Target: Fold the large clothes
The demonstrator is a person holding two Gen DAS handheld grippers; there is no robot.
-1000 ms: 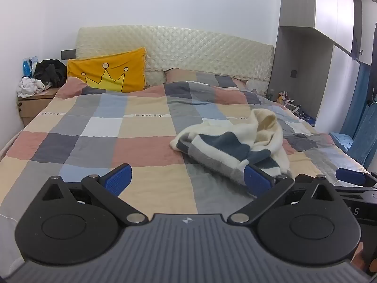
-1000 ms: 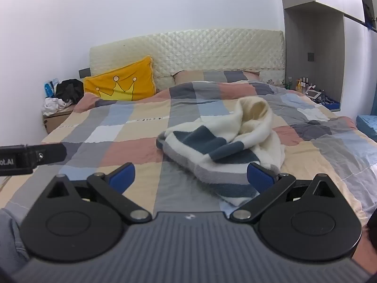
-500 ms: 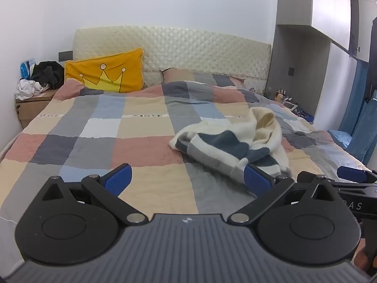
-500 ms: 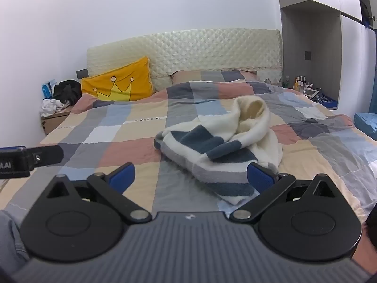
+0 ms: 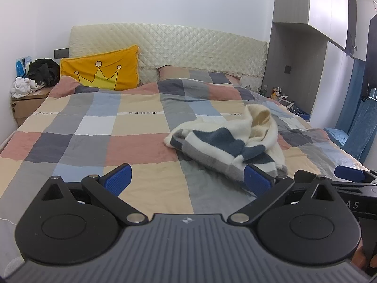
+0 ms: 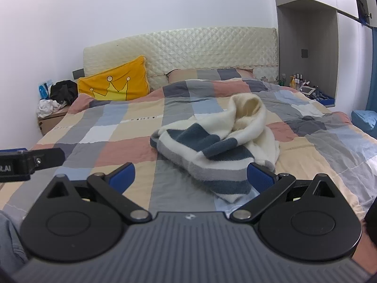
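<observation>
A crumpled cream sweater with navy and grey stripes (image 5: 226, 146) (image 6: 216, 146) lies heaped on the checked bedspread (image 5: 122, 146) (image 6: 113, 146), right of the bed's middle. My left gripper (image 5: 187, 180) hovers open over the near part of the bed, its blue pads wide apart, with the sweater's near hem just beyond its right pad. My right gripper (image 6: 192, 176) is open too, held low in front of the sweater, whose near edge lies between and just past its pads. Neither gripper touches the cloth. Each gripper shows at the edge of the other's view.
A yellow crown pillow (image 5: 101, 73) leans on the quilted headboard (image 5: 188, 47). A bedside cabinet (image 5: 26, 103) at the left holds piled clothes. On the right are a shelf niche with bottles (image 6: 306, 87) and blue fabric (image 5: 358, 129).
Both grippers have shifted slightly, so the sweater sits a little differently in each view. The sweater itself has not moved and both grippers stay open.
</observation>
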